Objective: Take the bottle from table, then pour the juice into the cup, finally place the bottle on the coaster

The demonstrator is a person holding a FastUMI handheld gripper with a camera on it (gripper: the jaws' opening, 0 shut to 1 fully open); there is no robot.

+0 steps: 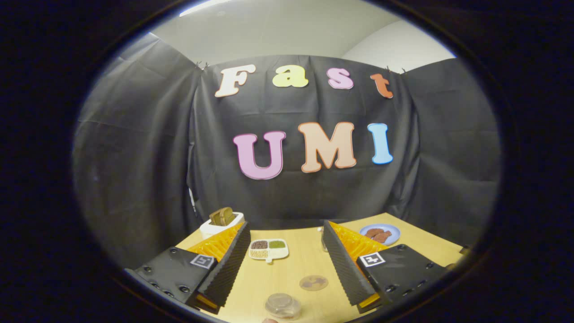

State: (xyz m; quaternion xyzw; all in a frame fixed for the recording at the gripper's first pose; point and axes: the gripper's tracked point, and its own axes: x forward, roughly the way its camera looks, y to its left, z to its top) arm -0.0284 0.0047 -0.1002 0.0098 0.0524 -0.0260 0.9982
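My gripper [285, 229] is open and held above the wooden table [305, 262], with nothing between its fingers. Low between the fingers lies a round brownish coaster [313, 282] flat on the table. Nearer to me than the coaster stands a clear cup [282, 306], seen from above. A small pale object [320, 230] peeks out beside the right fingertip, and I cannot tell what it is.
A white divided dish [268, 249] with grains lies ahead between the fingers. A white toaster [221, 223] with bread stands beyond the left finger. A blue plate [380, 234] with brown food lies beyond the right finger. Black cloth walls close off the table's far side.
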